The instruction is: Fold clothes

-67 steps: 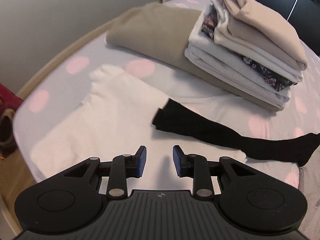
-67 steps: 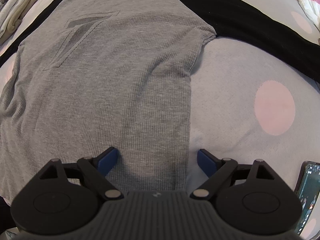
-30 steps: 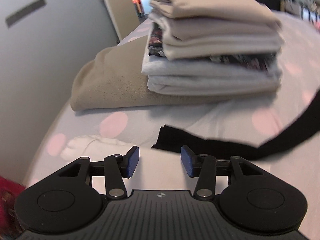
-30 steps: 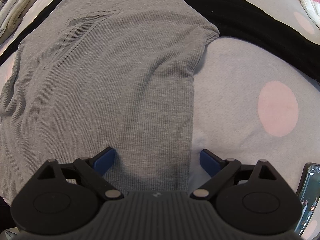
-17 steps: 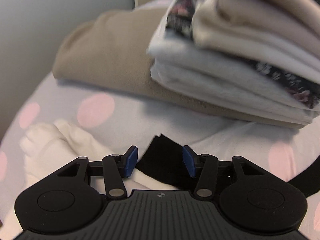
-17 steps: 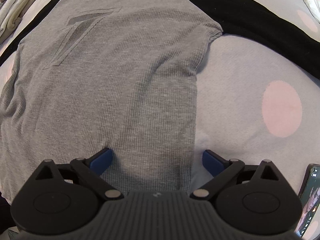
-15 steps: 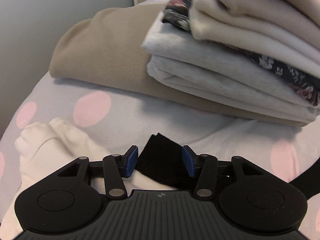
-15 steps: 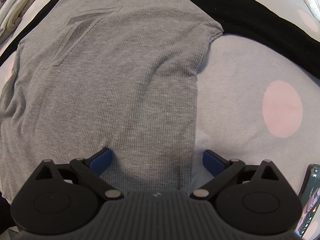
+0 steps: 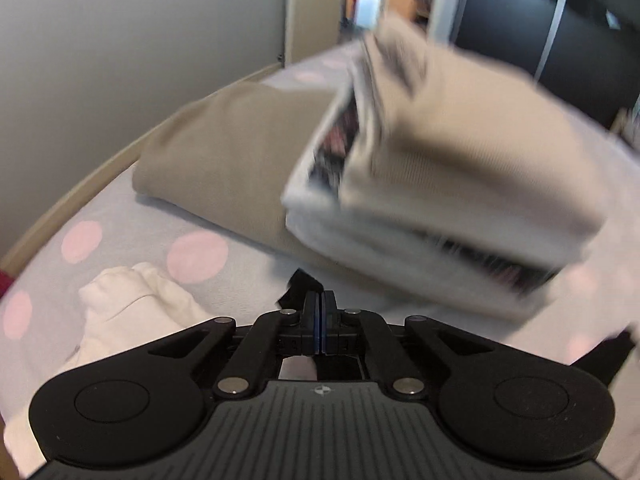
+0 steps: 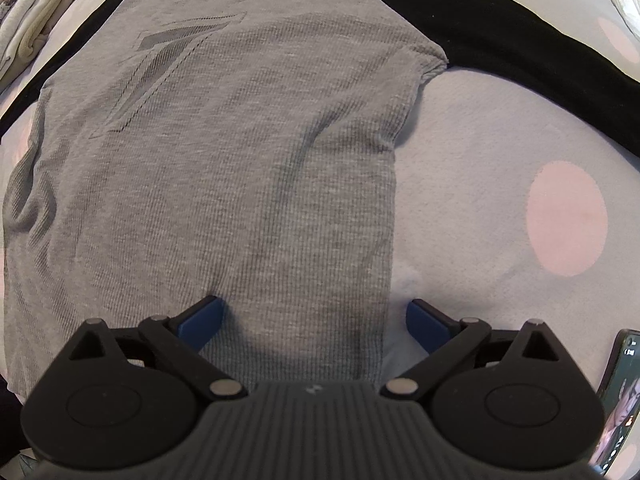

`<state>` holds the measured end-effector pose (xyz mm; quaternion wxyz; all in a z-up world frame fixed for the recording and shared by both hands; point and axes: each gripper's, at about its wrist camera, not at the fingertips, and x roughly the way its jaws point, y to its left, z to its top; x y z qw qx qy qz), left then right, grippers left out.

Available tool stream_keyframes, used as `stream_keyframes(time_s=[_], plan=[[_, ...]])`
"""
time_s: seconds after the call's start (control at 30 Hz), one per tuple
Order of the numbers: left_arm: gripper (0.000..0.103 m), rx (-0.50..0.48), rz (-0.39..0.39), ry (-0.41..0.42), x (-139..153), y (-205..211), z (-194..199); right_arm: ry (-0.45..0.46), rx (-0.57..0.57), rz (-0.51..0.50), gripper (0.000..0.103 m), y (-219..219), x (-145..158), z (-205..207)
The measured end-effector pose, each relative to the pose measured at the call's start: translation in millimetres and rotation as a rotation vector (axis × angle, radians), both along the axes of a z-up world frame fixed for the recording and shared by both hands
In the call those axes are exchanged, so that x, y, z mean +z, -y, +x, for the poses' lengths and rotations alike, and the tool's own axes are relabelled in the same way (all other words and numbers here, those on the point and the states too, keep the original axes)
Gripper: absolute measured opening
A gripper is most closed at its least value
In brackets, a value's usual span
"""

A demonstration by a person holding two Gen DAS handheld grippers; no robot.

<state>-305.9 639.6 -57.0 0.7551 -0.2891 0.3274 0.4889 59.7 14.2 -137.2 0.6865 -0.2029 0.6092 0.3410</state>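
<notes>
Grey ribbed knit shirt with black sleeves [image 10: 224,168] flat on dotted bedspread [image 10: 480,168]. Soft, light, limp; take by cuff or hem. Left gripper [image 9: 319,312] pinched tight on black sleeve cuff [image 9: 298,286]. Right gripper [image 10: 314,320] wide open, empty, straddling shirt's side edge.

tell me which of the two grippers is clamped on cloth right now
The left gripper: its blue pads are pressed together on the black sleeve end. The right gripper stands wide open over the grey shirt's hem, gripping nothing.
</notes>
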Motion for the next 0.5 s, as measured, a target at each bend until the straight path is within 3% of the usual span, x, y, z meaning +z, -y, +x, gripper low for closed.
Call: stream_keyframes(time_s=[0.23,0.4,0.5], plan=[[0.0,0.036,-0.023,0.058,69,22,-35,-0.007,-0.005,0.021,0.099,13,9,-5],[0.0,0.066,-0.054,0.056,89,29,-65,-0.019,-0.038,0.027,0.097,21,16,-5],[0.0,0.106,-0.098,0.02,74,20,-80,-0.014,-0.032,0.022,0.097,24,18,-9]])
